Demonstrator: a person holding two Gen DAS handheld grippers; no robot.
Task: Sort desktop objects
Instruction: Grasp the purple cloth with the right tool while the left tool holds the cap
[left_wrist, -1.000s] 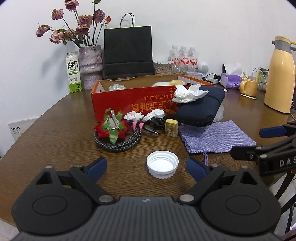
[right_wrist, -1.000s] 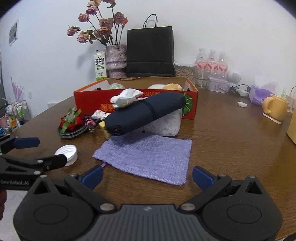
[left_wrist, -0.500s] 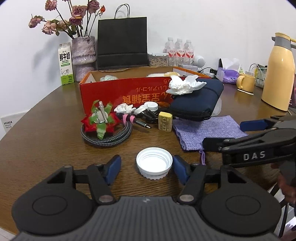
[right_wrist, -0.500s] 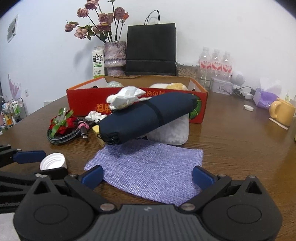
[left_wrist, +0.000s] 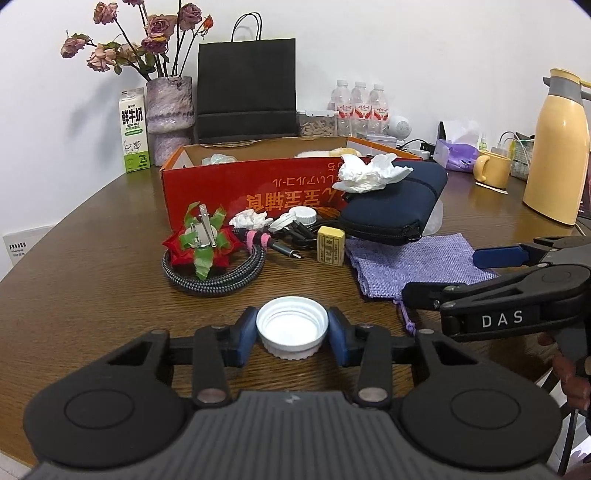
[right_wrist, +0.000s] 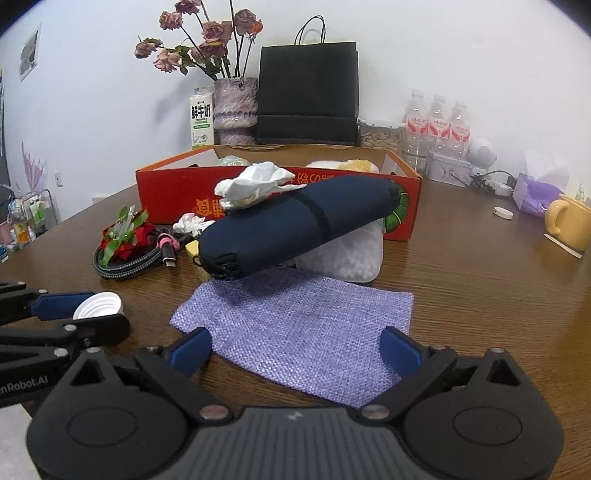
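White plastic cap (left_wrist: 291, 326), light and stiff, is sitting pinched at its rim by left gripper (left_wrist: 291, 334); right gripper (right_wrist: 295, 347) is hovering spread beside it, over purple pouch (right_wrist: 303, 325).

Plain white wall (left_wrist: 406, 44) is sitting behind a round dark wood table (left_wrist: 92, 258), soft even light falling on it. A small rack of bottles (right_wrist: 27, 218) is standing off to the side.
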